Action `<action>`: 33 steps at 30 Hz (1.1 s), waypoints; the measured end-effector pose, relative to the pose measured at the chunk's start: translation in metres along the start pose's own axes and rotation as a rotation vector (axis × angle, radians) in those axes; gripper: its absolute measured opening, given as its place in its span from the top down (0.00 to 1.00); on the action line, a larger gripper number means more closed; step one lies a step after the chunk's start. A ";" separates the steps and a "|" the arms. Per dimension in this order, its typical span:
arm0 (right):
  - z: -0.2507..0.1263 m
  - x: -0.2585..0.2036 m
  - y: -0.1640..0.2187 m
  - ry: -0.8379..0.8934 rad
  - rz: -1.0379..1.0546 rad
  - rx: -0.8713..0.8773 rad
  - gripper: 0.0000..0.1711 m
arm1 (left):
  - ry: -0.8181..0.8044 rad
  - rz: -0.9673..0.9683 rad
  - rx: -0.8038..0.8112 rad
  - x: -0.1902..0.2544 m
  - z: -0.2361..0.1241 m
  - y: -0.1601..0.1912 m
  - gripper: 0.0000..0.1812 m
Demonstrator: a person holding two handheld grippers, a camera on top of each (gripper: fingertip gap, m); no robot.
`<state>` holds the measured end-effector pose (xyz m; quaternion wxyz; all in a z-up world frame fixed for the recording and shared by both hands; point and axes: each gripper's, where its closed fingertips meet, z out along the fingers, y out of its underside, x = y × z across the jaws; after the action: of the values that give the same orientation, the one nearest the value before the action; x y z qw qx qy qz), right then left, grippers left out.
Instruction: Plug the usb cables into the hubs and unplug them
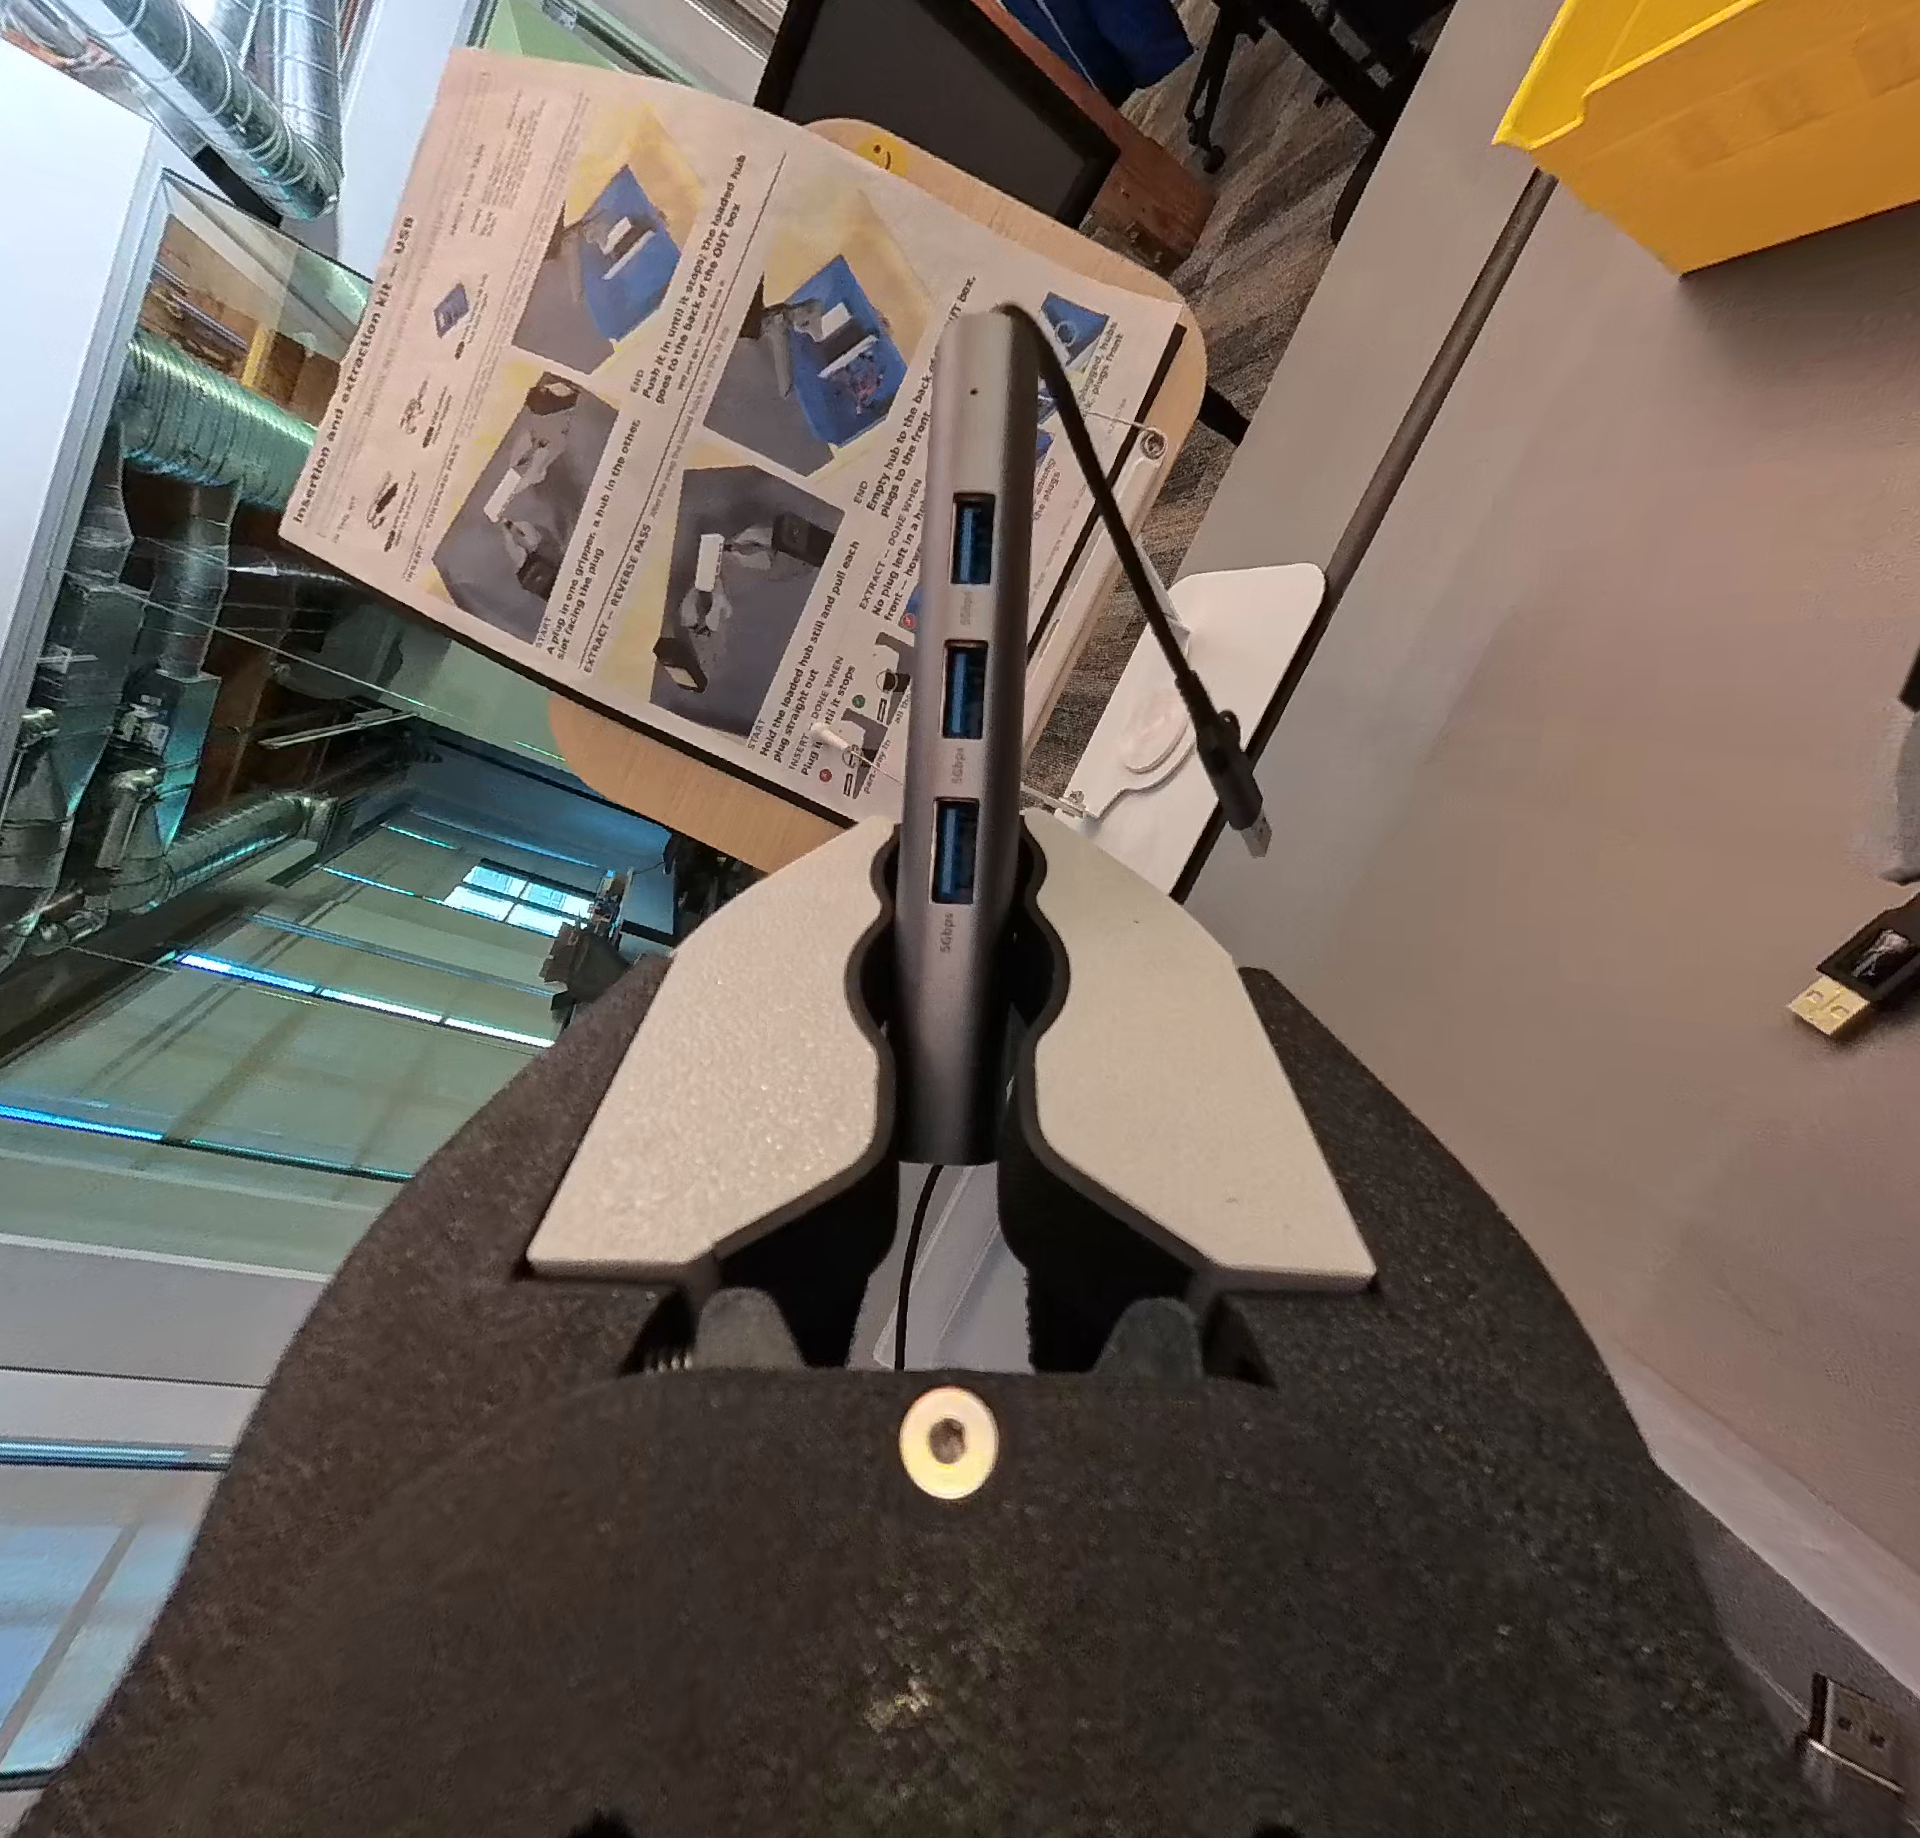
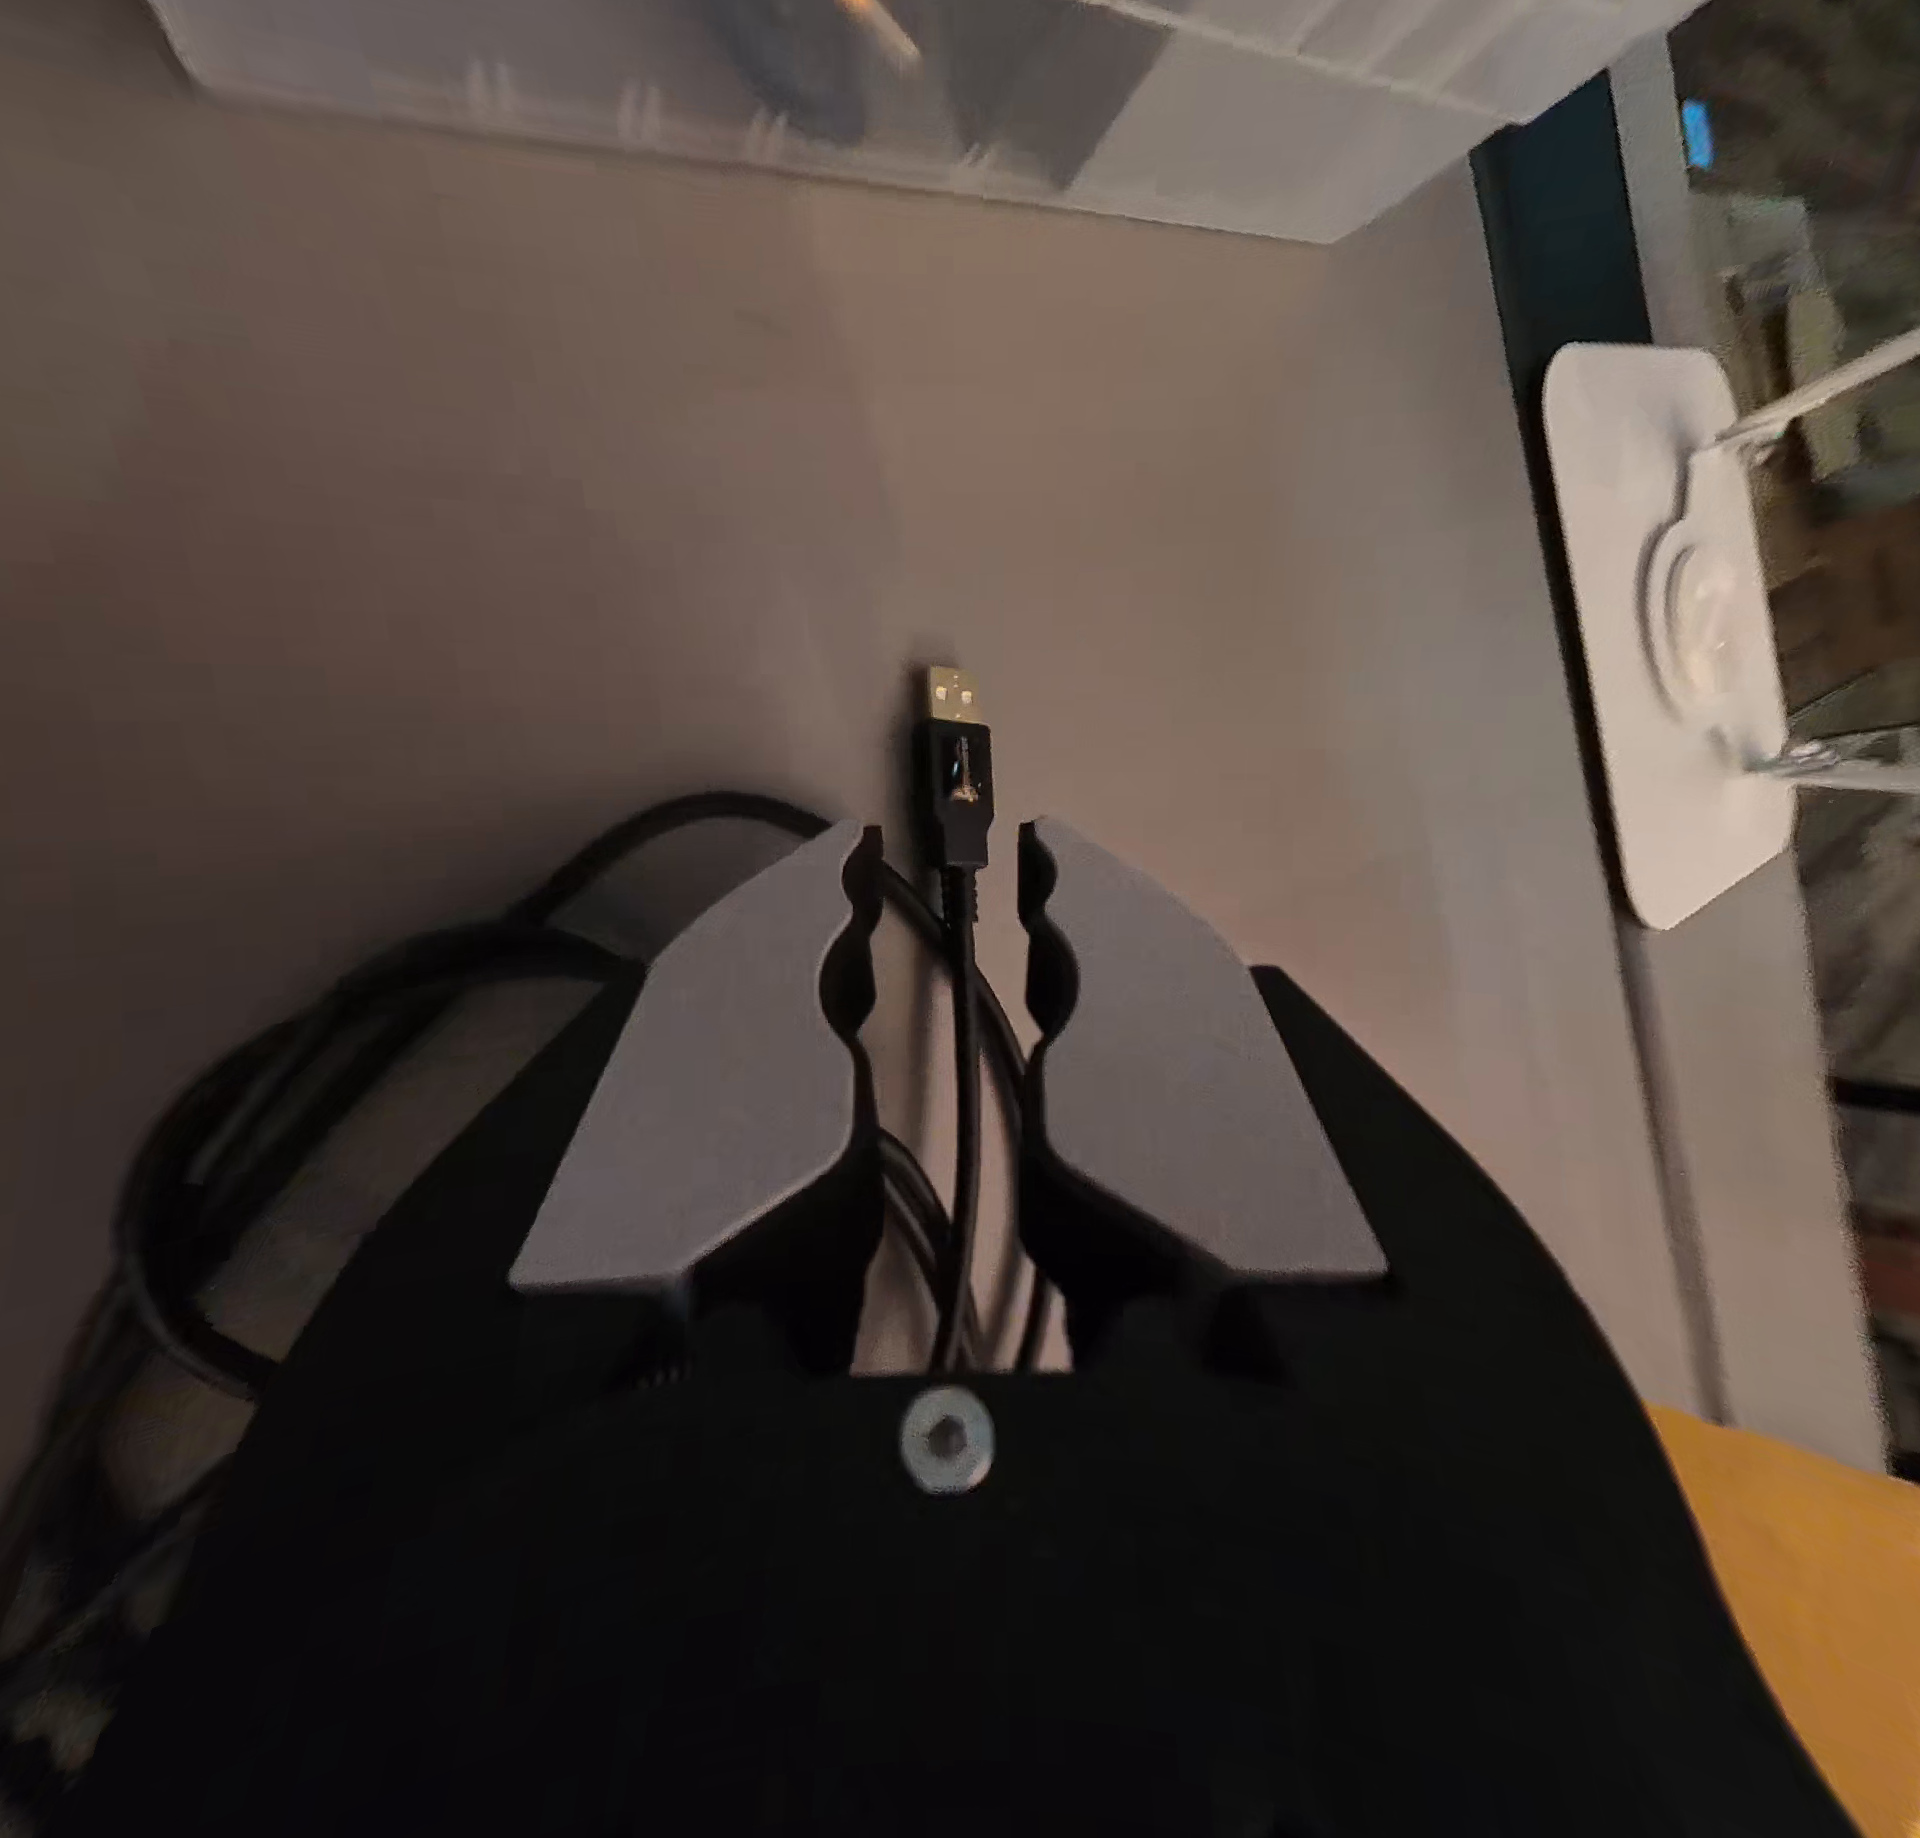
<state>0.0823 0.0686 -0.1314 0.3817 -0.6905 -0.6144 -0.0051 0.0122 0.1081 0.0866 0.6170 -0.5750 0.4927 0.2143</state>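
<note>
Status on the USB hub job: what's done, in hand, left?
Done: left gripper holds the grey hub. Its three visible blue ports are empty. In hand: open right gripper straddles the black USB cable, plug ungripped. Left: grasp, insert, unplug.

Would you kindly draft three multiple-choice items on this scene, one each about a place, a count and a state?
1. Where is the grey USB hub?
A. Lying inside the yellow bin
B. Clamped between the left gripper's fingers
C. Flat on the table

2. How many blue ports show on the hub's facing side?
A. One
B. Three
C. Five

3. What is the state of the right gripper?
A. Open, its fingers either side of a black USB cable
C. Shut on the hub
B. Shut on a yellow bin

Answers: 1 B, the left gripper pinches the hub's lower end, which stands up out of it. 2 B, three blue ports sit in a row. 3 A, a clear gap separates the fingers and the USB plug lies just beyond the tips.
</note>
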 end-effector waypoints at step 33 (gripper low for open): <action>0.000 -0.008 0.030 -0.081 -0.093 -0.158 0.96 | 0.008 0.002 0.005 0.002 0.001 -0.002 0.91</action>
<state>0.1058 0.0629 -0.1512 0.3004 -0.6887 -0.6584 -0.0435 0.0154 0.1080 0.0854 0.6164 -0.5737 0.4963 0.2112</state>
